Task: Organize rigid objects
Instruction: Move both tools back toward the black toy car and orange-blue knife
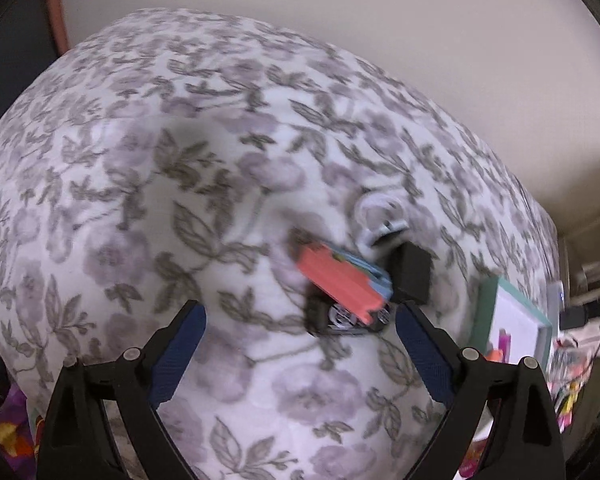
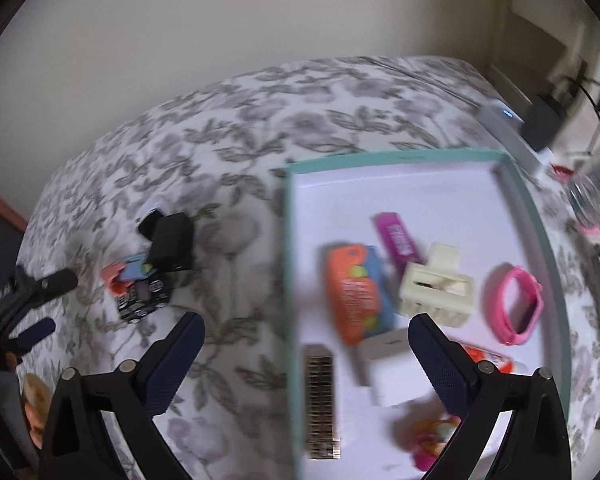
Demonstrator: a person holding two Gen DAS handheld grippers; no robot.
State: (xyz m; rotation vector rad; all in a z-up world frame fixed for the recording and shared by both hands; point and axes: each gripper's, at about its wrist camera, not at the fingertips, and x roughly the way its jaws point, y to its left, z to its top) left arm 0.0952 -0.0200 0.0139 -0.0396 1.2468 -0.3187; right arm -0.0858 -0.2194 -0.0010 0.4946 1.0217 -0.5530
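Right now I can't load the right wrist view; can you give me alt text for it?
The open, empty right gripper hovers over the left edge of a teal-rimmed tray holding an orange box, a cream clip, a pink band and other blurred items. To the left, on the floral bedspread, lie a black block and a toy car.

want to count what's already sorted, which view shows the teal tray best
The right wrist view: the teal tray fills the right half of it, open side up, so the pink band and cream block inside show, though blurred. The left wrist view catches only a sliver of the tray at its right edge.
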